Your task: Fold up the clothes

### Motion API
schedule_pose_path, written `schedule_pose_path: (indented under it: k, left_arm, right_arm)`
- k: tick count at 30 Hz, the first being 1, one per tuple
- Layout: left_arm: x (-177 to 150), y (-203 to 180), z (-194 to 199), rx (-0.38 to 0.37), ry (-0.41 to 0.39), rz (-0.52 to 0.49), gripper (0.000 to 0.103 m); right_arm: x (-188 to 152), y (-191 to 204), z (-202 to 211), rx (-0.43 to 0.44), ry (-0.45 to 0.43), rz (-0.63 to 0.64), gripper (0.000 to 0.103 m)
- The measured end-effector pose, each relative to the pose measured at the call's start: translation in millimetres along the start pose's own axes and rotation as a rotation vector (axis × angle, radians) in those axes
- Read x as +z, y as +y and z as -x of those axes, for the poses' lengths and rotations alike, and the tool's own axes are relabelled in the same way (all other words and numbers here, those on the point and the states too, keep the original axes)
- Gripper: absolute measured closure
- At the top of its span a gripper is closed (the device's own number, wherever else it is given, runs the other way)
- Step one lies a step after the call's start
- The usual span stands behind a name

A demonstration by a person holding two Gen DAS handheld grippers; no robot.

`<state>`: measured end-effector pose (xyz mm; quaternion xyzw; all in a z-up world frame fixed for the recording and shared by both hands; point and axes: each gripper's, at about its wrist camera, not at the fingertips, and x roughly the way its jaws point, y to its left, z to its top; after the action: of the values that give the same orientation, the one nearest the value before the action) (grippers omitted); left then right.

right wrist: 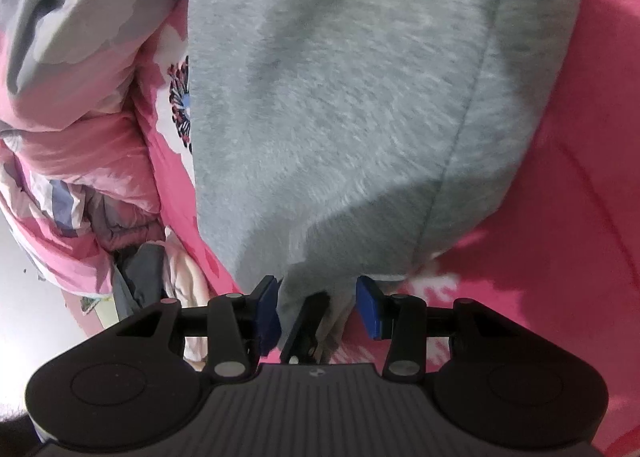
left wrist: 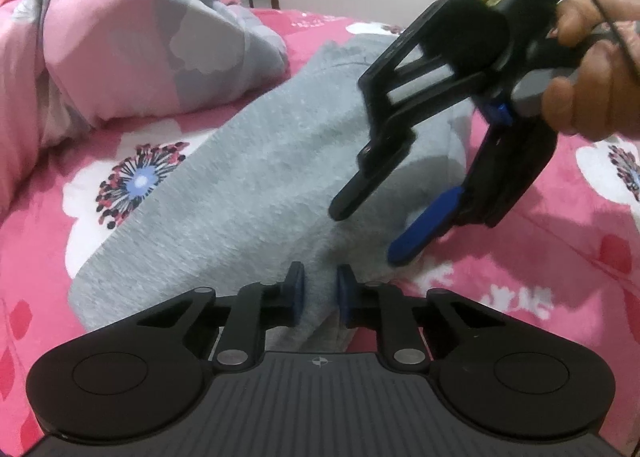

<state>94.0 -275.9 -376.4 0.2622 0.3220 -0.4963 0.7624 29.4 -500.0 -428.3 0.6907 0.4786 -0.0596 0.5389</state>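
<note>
A grey fleece garment lies lengthwise on a pink flowered bedsheet. At the bottom of the left wrist view, my left gripper is shut on a raised fold at the garment's near end. My right gripper, held by a hand, hangs just beyond it over the same end with its fingers well apart. In the right wrist view the garment fills the middle. Its near edge sits between the open jaws of the right gripper, beside a black part that looks like a left finger.
A bunched pink and grey duvet lies left of the garment and shows again as the duvet. Below it is a heap of other clothes at the bed's edge, with pale floor beyond. Bare sheet lies to the right.
</note>
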Motion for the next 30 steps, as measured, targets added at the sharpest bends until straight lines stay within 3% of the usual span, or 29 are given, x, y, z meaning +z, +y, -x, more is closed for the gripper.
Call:
schedule_pose_path:
  k: [4,9,15,19,21,24,28,30]
  left_arm:
    - [-0.5,0.1,2.9,0.003,-0.014,-0.001,0.089]
    - [-0.2,2.9,4.7,-0.011,-0.018,0.014,0.087]
    - [3.4,4.0,-5.0,0.0,-0.002,0.022,0.082]
    - [-0.1,-5.3,-1.5,0.041,-0.038,-0.039,0.092]
    - [-2.5,-8.8,2.9,0.057,-0.056,-0.058,0.093]
    - [-4.7,-10.9,5.6,0.079,-0.069,-0.072,0.094]
    - [-4.3,-8.3,4.7,0.094,-0.068,-0.059,0.095]
    - [-4.1,-8.4,5.9,0.096,-0.072,-0.059,0.095]
  right_arm:
    - [-5.1,0.3,1.2,0.046,-0.062,0.013,0.057]
    - [-13.7,-3.2,4.8,0.125,-0.152,0.06,0.069]
    - [-12.4,-10.3,6.0,0.171,-0.187,0.078,0.074]
    - [-6.5,-15.3,2.4,0.155,-0.188,0.068,0.074]
    - [-9.5,-4.9,4.8,0.169,-0.224,0.17,0.075]
    - [-21.4,22.0,7.5,0.113,-0.273,0.465,0.075]
    - [-8.1,3.1,-1.8,0.093,-0.165,0.324,0.072]
    - [-4.7,-4.7,-1.9,0.096,-0.154,0.278,0.072]
